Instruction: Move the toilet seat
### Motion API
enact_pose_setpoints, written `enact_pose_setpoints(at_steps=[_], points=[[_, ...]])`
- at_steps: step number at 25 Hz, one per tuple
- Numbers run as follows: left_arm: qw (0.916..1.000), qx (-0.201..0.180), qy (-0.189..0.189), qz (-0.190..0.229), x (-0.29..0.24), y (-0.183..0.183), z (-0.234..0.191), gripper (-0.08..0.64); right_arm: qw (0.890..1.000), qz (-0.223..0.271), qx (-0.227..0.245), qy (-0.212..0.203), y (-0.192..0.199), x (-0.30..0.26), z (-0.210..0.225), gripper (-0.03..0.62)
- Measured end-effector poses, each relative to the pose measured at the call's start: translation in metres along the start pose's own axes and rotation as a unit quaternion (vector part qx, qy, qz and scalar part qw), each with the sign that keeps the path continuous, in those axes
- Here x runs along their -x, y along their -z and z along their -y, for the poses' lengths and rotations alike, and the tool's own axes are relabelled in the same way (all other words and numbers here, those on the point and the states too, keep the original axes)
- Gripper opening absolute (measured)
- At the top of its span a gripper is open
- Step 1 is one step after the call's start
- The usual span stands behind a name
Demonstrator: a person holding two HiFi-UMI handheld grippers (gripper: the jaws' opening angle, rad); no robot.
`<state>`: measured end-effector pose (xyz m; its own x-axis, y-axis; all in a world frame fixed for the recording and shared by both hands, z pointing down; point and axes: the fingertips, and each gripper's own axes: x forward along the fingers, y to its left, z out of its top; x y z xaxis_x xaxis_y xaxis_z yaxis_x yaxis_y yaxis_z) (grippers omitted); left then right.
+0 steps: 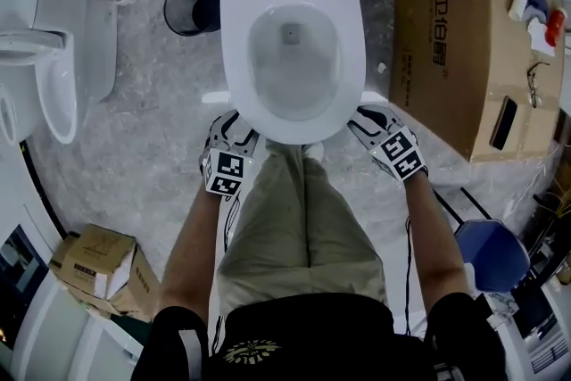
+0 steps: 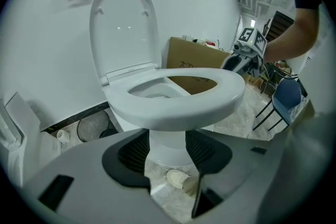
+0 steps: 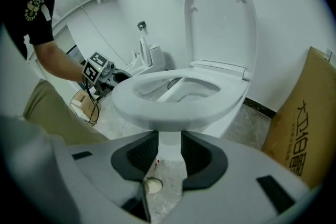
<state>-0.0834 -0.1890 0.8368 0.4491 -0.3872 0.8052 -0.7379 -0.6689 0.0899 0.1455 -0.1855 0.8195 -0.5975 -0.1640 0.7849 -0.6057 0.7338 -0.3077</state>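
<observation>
The white toilet seat (image 1: pixel 353 58) lies over the bowl, and its lid (image 2: pixel 123 23) stands upright against the wall. My left gripper (image 1: pixel 234 129) is at the seat's front left edge and my right gripper (image 1: pixel 368 120) at its front right edge. In the left gripper view the seat's front rim (image 2: pixel 178 107) hangs just above the left gripper (image 2: pixel 167 153), whose jaws stand apart with only the toilet's base behind the gap. The right gripper view shows the same: the seat rim (image 3: pixel 173 113) sits above the open right gripper (image 3: pixel 169 153). Neither gripper's pads press on the seat.
A big cardboard box (image 1: pixel 464 40) stands right of the toilet, a black waste bin (image 1: pixel 192 6) at its back left. A second toilet (image 1: pixel 53 76) is at the far left. A small carton (image 1: pixel 98 268) and a blue chair (image 1: pixel 491 254) flank the person's legs.
</observation>
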Motion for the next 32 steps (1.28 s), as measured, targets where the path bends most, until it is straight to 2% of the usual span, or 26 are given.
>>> enact_pose_setpoints(at_steps=[8,12,15,18,25,32], points=[[0.9994,0.017,-0.021,0.022,0.021,-0.036,-0.013,0.227,1.0,0.007,-0.011,-0.008,-0.034,0.026,0.004,0.149],[0.9996,0.016,-0.015,0.019,0.025,-0.059,-0.015,0.227,0.999,0.035,-0.033,-0.004,-0.056,0.04,0.009,0.143],[0.9992,0.023,-0.016,0.03,0.029,-0.08,-0.022,0.227,0.997,0.06,-0.052,0.006,-0.078,0.052,0.015,0.129],[0.9984,0.028,-0.023,0.044,0.037,-0.101,-0.03,0.227,0.996,0.066,-0.05,0.015,-0.098,0.063,0.02,0.124],[0.9975,0.019,-0.029,0.062,0.053,-0.142,-0.048,0.224,0.994,0.085,-0.05,0.04,-0.138,0.084,0.034,0.124],[0.9965,0.008,-0.02,0.08,0.066,-0.182,-0.071,0.213,0.989,0.112,-0.072,0.068,-0.183,0.097,0.053,0.125]])
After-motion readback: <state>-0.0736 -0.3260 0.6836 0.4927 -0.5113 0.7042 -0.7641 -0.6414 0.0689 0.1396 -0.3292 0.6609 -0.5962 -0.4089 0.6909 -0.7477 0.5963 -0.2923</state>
